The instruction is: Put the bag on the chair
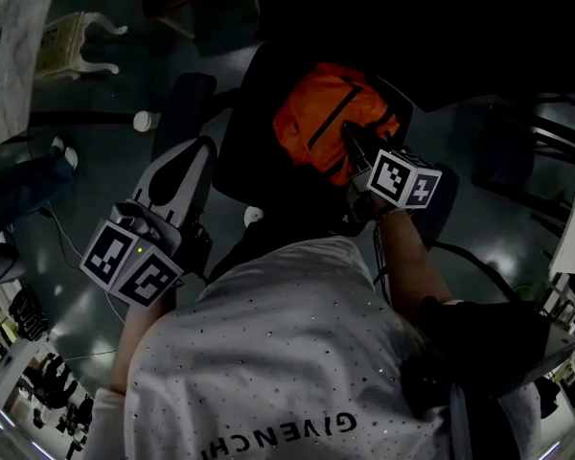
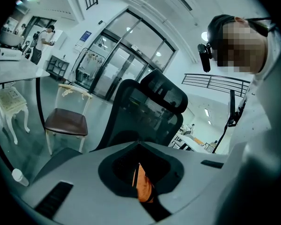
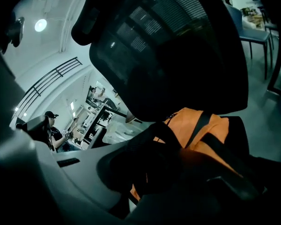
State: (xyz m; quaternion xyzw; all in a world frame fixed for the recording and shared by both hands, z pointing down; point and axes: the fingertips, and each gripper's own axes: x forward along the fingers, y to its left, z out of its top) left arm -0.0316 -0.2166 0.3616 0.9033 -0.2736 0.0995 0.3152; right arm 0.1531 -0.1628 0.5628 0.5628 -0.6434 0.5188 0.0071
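Here, our right gripper [image 1: 351, 140] is clamped fully shut on the black strap [image 3: 161, 137] of the orange bag [image 1: 331, 123], which seems to rest on the chair [image 1: 238, 156]. If we pull away unreleased, it could drag off. Our left gripper [image 1: 203, 148] is closed and empty.

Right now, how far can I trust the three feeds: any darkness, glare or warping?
Head view: badly underexposed, the chair almost black, only the orange bag reads clearly. Left gripper view: bright, ceiling lights glare, strong fisheye bending of the door frames. Right gripper view: chair back a dark silhouette up top, the bag's near part shadowed and blurred.
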